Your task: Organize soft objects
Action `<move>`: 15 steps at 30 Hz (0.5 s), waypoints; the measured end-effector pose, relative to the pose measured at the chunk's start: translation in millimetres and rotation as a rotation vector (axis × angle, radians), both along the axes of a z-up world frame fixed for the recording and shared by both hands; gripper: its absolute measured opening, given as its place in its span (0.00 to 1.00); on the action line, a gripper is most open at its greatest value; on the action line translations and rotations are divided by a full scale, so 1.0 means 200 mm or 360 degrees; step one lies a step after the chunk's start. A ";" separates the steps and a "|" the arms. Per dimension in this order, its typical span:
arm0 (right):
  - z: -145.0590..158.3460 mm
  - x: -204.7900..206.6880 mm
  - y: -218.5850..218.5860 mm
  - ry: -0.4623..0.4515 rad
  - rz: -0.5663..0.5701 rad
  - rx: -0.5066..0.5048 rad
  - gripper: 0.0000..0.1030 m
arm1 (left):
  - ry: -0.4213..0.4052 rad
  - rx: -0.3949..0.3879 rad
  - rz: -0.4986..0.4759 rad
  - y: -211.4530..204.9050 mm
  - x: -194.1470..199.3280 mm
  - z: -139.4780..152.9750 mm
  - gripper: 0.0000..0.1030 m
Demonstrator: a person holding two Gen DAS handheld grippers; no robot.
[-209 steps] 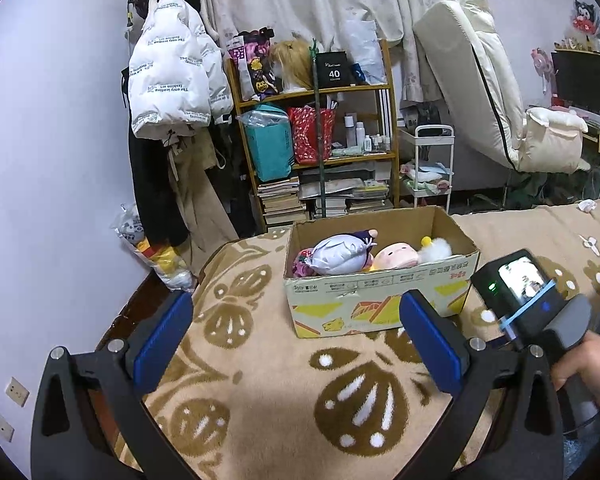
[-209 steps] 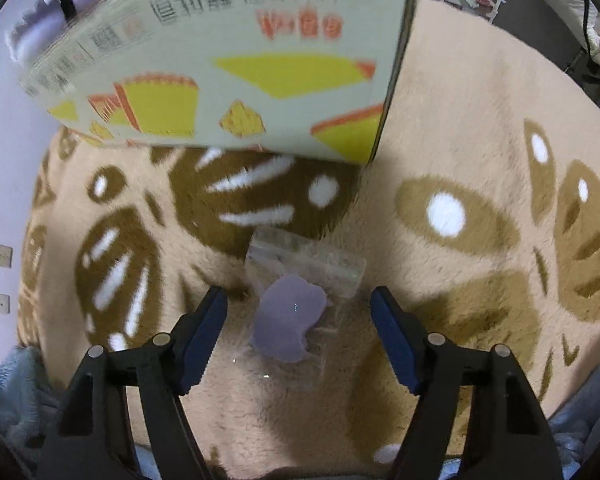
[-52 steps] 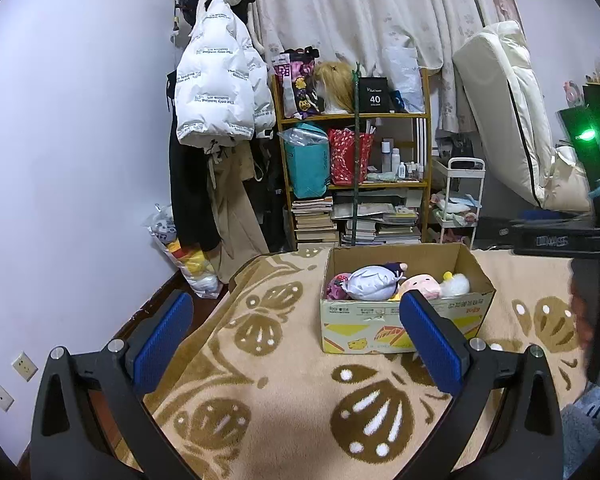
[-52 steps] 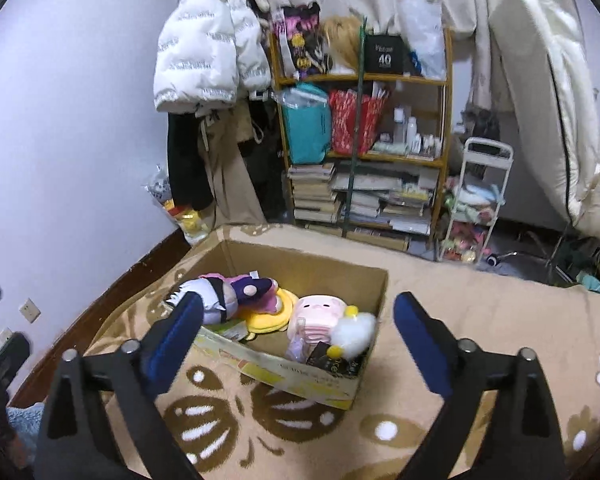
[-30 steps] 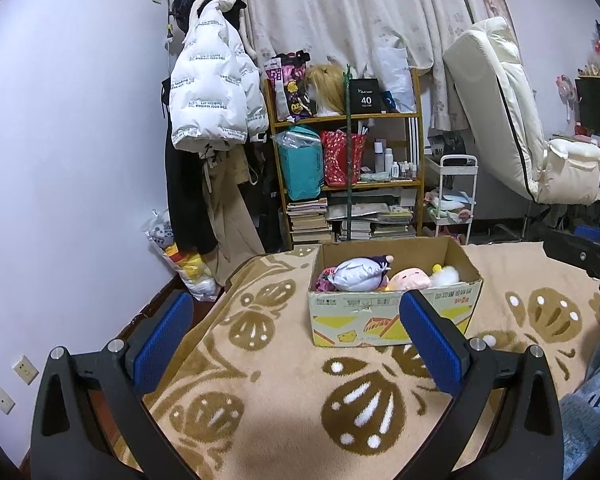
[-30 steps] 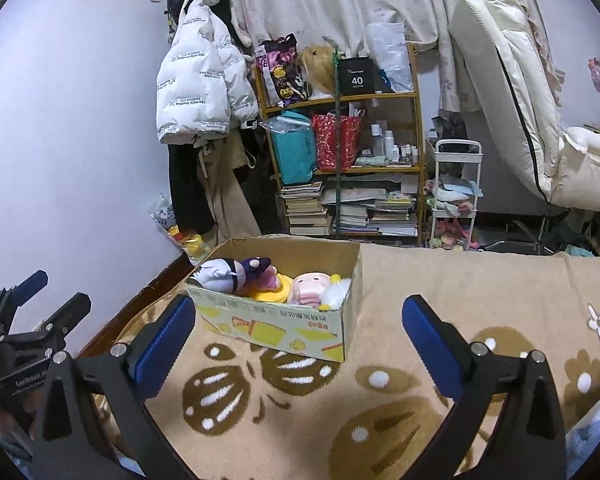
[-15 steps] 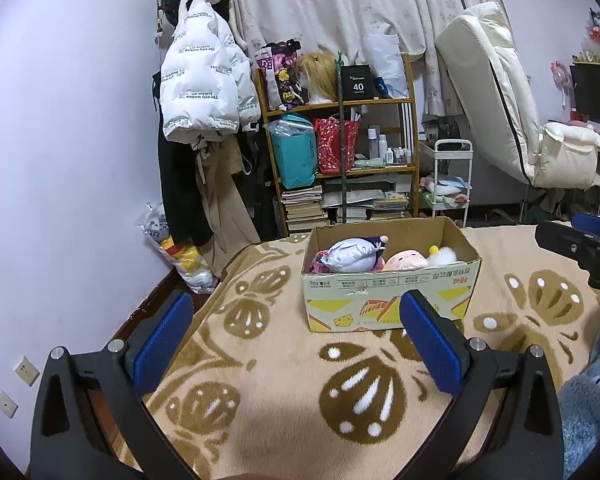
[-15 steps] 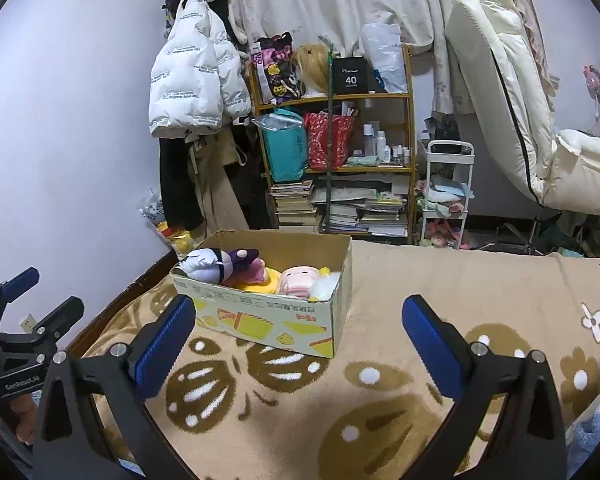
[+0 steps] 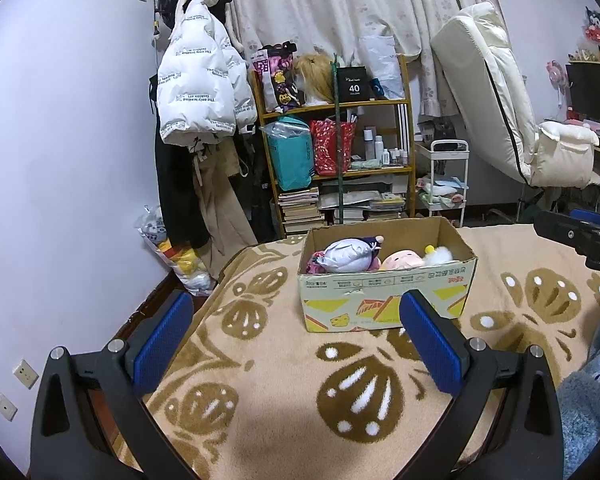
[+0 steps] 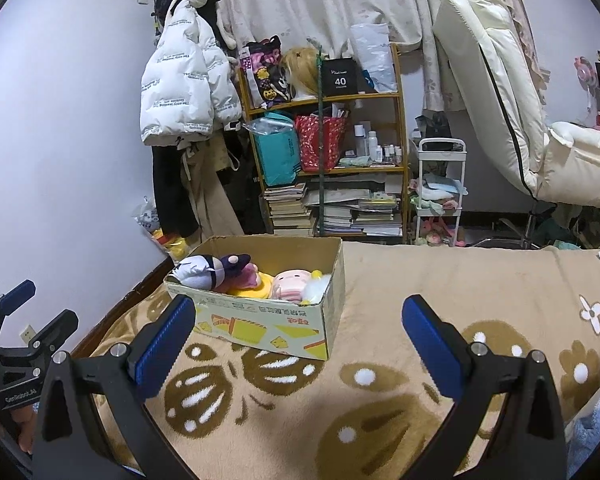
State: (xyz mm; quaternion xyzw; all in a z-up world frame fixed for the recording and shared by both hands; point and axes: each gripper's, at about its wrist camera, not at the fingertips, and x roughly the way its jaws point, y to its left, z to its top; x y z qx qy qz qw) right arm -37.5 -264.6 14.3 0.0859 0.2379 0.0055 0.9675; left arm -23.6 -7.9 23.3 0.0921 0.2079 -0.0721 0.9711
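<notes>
Both hand-held grippers, left (image 9: 296, 336) and right (image 10: 298, 338), gape empty short of the box (image 9: 384, 300), toys (image 9: 346, 258) seemingly all packed.

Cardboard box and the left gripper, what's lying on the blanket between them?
Nothing: in the left wrist view only bare patterned blanket lies between the open left gripper and the cardboard box.

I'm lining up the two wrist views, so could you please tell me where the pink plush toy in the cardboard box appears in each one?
Left wrist view: the pink plush toy sits right of centre, in the cardboard box, right of the grey plush.
Right wrist view: the pink plush toy sits left of centre, near the box's right end.
Shared landmark: the white puffer jacket hanging on the wall, upper left in both.
</notes>
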 end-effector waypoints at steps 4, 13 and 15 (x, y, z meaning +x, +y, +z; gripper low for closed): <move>0.00 0.00 -0.01 0.0003 -0.0007 0.0005 1.00 | -0.0007 0.0003 0.0001 0.01 0.00 0.01 0.99; 0.00 0.00 -0.01 0.0005 -0.0011 0.0005 1.00 | -0.0008 0.0003 -0.0002 0.02 0.00 0.01 0.99; 0.00 0.00 -0.01 0.0006 -0.0009 0.0006 1.00 | -0.0008 0.0003 -0.0002 0.02 0.00 0.01 0.99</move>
